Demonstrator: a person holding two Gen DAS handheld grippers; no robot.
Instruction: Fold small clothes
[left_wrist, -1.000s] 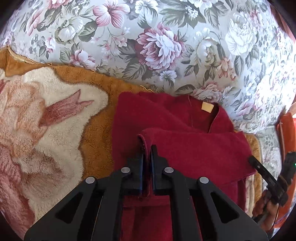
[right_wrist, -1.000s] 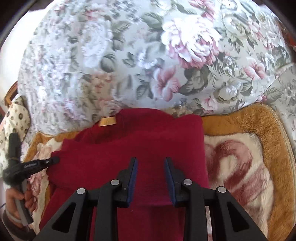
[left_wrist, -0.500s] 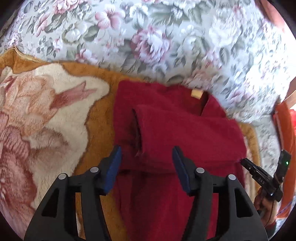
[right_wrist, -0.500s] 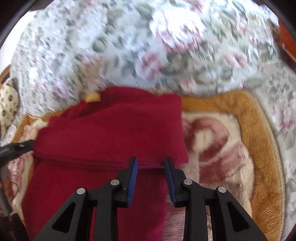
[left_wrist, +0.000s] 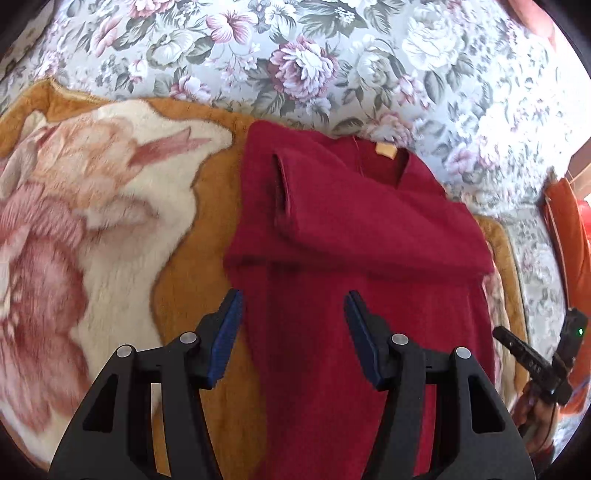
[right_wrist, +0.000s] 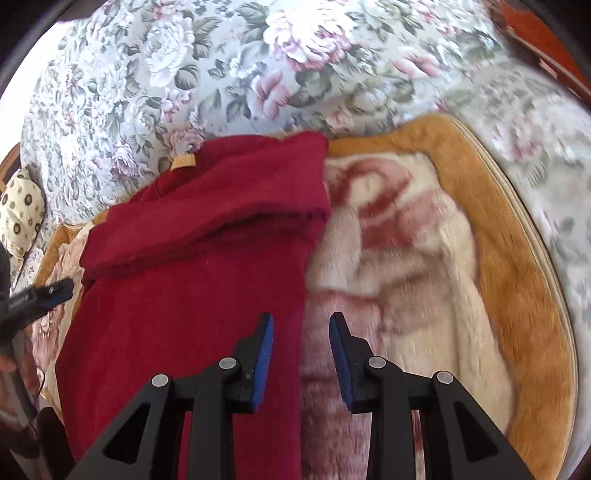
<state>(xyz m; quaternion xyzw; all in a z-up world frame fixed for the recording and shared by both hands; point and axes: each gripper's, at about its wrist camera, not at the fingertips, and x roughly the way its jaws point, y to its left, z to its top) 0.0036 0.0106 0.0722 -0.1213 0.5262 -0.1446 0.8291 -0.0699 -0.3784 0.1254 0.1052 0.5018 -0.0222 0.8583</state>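
Setting: floral-print upholstered cushion (left_wrist: 303, 62) at the far side, with a plush golden-brown blanket bearing a cream and pink flower pattern (left_wrist: 110, 206) spread in front of it.
Garment: dark red fleece top with a small tan neck label (left_wrist: 351, 258) lies flat on the blanket, collar toward the cushion.
Done: both sleeves appear folded across the chest, forming a thick band below the collar.
Left: the long lower body is not yet folded up; judged roughly halfway.
Left gripper (left_wrist: 293, 332): jaws wide apart, gripping nothing, poised over the garment's left edge; they have just been opening.
Right gripper (right_wrist: 301, 354): jaws partly apart, empty, straddling the garment's right edge; they have just widened slightly.
Hidden: the hem is cut off by the near frame edge and gripper bodies; blanket blurred at right.
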